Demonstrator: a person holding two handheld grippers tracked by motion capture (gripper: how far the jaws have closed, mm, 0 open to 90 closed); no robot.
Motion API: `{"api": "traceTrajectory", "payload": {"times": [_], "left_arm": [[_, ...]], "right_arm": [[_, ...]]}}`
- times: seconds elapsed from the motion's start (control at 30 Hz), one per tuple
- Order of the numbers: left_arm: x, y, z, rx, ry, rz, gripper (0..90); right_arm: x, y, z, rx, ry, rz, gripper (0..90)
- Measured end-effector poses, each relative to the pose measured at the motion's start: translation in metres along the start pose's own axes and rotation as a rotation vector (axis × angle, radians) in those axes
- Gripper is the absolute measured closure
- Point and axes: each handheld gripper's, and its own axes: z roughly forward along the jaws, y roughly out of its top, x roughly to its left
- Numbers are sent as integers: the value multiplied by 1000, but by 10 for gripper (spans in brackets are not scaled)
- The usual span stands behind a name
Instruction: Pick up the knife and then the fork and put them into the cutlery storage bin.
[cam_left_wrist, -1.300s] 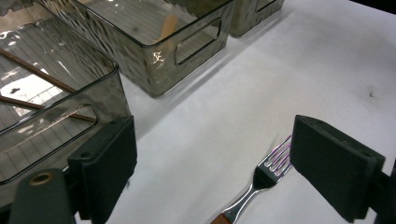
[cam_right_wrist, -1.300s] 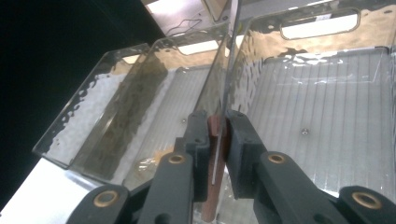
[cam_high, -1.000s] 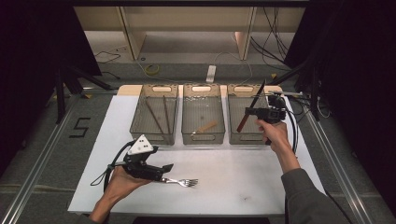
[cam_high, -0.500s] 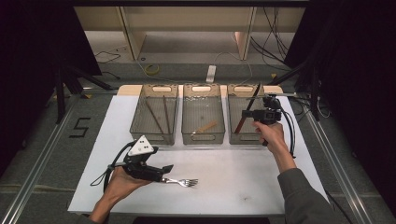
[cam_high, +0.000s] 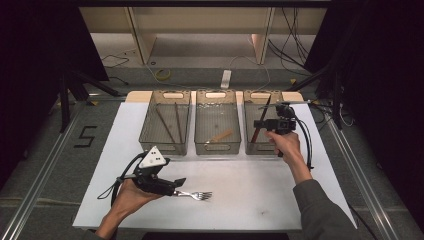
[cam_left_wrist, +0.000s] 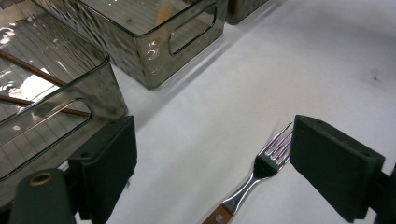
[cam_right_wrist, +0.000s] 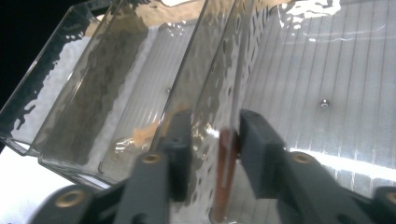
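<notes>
Leaning tip-up in the right bin (cam_high: 260, 100), brown utensil (cam_high: 261, 122), right gripper (cam_high: 264, 124) jaws just released; left gripper (cam_high: 176, 182) jaws spread

In the left gripper view, the fork (cam_left_wrist: 261, 173) is cut off by the bottom edge, so most of its wooden handle is not seen. In the right gripper view, the brown utensil (cam_right_wrist: 225, 172) stands behind the wavy wall of the right bin (cam_right_wrist: 280, 70); its shape is distorted, and whether the pads touch it I cannot tell
</notes>
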Motion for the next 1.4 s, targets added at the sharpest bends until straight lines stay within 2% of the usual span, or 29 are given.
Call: {"api": "traceTrajectory", "payload": {"times": [0.1,0.23,0.37,0.5,0.57,0.73,0.87,0.93,1.03,1.13,1.2,1.27,1.4], "left_arm": [[2,0,-1,-14,-16,-25,146],[2,0,-1,-9,-8,-15,146],[2,0,-1,-3,-1,-11,145],[5,-1,1,8,-12,-35,145],[5,-1,4,30,-8,-29,145],[7,-1,4,53,-7,-29,145],[10,0,6,51,-12,-54,145],[9,0,8,76,-2,-38,145],[8,-2,11,101,-1,-29,145],[11,-3,11,110,-2,-40,145],[14,-4,9,118,1,-40,145],[18,-4,6,121,9,-41,145],[21,-3,1,147,12,-36,147]], "right_arm": [[-1,1,-6,-27,-5,9,564],[-2,0,-15,-42,3,2,527],[2,-1,-24,-52,2,-47,479],[9,-7,-35,-76,45,-84,431],[13,-12,-40,-94,65,-103,407],[29,-29,-53,-146,85,-181,373],[41,-51,-62,-187,117,-242,351],[45,-62,-65,-200,128,-265,345],[49,-77,-69,-213,139,-285,329],[49,-89,-72,-219,147,-307,318],[50,-96,-74,-217,145,-324,313],[50,-102,-75,-219,165,-327,313],[49,-113,-78,-214,174,-335,313]]}}
